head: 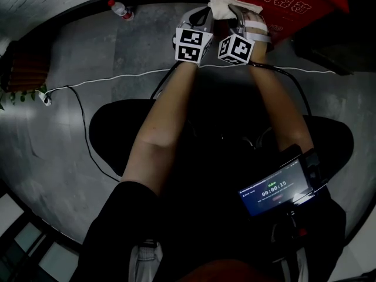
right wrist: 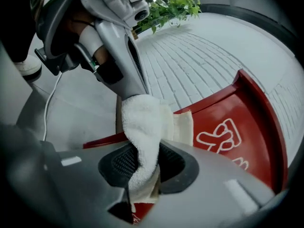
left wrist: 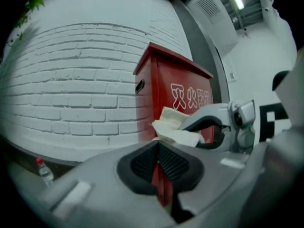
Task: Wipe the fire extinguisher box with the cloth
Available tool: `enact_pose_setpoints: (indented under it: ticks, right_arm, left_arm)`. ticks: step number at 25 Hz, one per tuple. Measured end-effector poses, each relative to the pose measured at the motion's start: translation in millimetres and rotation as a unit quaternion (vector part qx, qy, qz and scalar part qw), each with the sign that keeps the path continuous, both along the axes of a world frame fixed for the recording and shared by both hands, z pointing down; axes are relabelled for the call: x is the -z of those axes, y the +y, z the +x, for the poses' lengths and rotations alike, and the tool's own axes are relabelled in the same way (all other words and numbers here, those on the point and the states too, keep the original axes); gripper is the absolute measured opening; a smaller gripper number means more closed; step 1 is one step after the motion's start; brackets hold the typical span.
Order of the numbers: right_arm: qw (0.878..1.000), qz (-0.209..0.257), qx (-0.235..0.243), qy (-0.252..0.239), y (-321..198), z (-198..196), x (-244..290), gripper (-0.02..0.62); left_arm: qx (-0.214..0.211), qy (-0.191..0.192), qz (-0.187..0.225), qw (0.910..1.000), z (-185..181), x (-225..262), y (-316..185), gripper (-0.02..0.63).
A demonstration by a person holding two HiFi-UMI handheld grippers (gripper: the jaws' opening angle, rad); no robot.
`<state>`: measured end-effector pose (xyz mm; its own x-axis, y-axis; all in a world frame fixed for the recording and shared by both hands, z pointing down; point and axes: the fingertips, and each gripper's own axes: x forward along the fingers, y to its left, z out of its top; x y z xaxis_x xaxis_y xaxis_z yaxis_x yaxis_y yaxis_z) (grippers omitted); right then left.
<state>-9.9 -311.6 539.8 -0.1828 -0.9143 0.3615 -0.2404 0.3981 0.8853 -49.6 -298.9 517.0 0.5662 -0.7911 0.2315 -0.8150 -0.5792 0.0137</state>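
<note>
Right gripper point(right wrist: 142, 164) is clamped on the white cloth point(right wrist: 142, 122). Left gripper point(left wrist: 159, 161) has its jaws closed with nothing between them. Red fire extinguisher box point(head: 282, 4) stands upright directly ahead. The cloth is at its near edge; contact unclear. Right does the wiping.

Grey left gripper point(left wrist: 159, 163) and right gripper point(right wrist: 142, 167), black-and-white marker cubes point(head: 192, 44), black ribbed jaws.

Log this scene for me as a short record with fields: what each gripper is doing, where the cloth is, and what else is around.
Left gripper: jaws together, nothing between them
Right gripper: shut on white terry cloth
Cloth position: at a corner of the red metal fire extinguisher box; contact unclear
Nearby: clear red-capped bottle, white cable
</note>
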Motion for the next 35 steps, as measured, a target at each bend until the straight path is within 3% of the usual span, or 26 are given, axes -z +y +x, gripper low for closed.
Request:
enact_pose_setpoints:
  ticks: [4,21,28,35]
  right_arm:
    - [0.998,-0.054,-0.014,-0.007,-3,7,-41,0.098]
    - [0.985,-0.168,0.002,0.049,5,1,-191,0.097]
    - [0.979,-0.187,0.005,0.079,6,1,-244,0.095]
    - [0.97,-0.228,0.012,0.086,7,-1,-271,0.096]
  left_arm:
    - [0.002,-0.009,-0.003,1.0,1,-26,-4,-0.002]
    - [0.0,-0.016,-0.058,0.9982,11,-123,-16,-0.002]
    - [0.007,-0.014,-0.075,0.9971,4,-142,-22,-0.002]
    - [0.005,-0.012,-0.065,0.9978,5,-129,-25,-0.002]
